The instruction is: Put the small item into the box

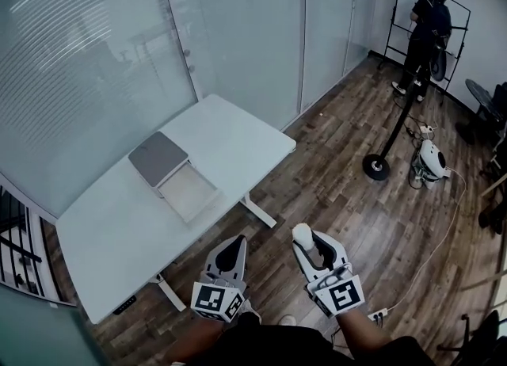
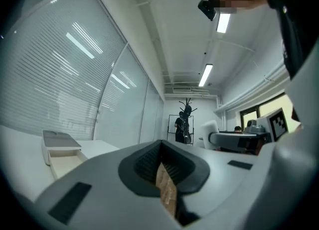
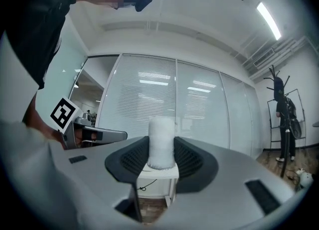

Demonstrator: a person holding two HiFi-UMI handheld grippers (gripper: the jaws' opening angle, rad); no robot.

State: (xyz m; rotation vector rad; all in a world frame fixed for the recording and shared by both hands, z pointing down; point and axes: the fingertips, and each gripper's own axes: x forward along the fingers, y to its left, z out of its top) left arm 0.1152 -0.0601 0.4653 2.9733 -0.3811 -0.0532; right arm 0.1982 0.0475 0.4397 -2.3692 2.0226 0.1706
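A small white cylinder (image 1: 301,235) (image 3: 161,142) stands upright between the pads of my right gripper (image 1: 310,249) (image 3: 160,150), which is shut on it. The gripper hangs over the wooden floor, in front of the white table (image 1: 119,230). The box (image 1: 173,174) lies open on that table, with its grey lid (image 1: 157,157) folded back and a pale empty tray (image 1: 192,192). My left gripper (image 1: 230,252) (image 2: 162,163) is beside the right one, jaws closed with nothing held; only a sliver of floor shows between them. In the left gripper view the box (image 2: 61,150) sits at the left.
Glass partitions with blinds (image 1: 95,55) run behind the table. A black stand with a round base (image 1: 375,166), a white device (image 1: 432,160) and cables lie on the floor at the right. A person (image 1: 428,28) stands by a rack in the far corner.
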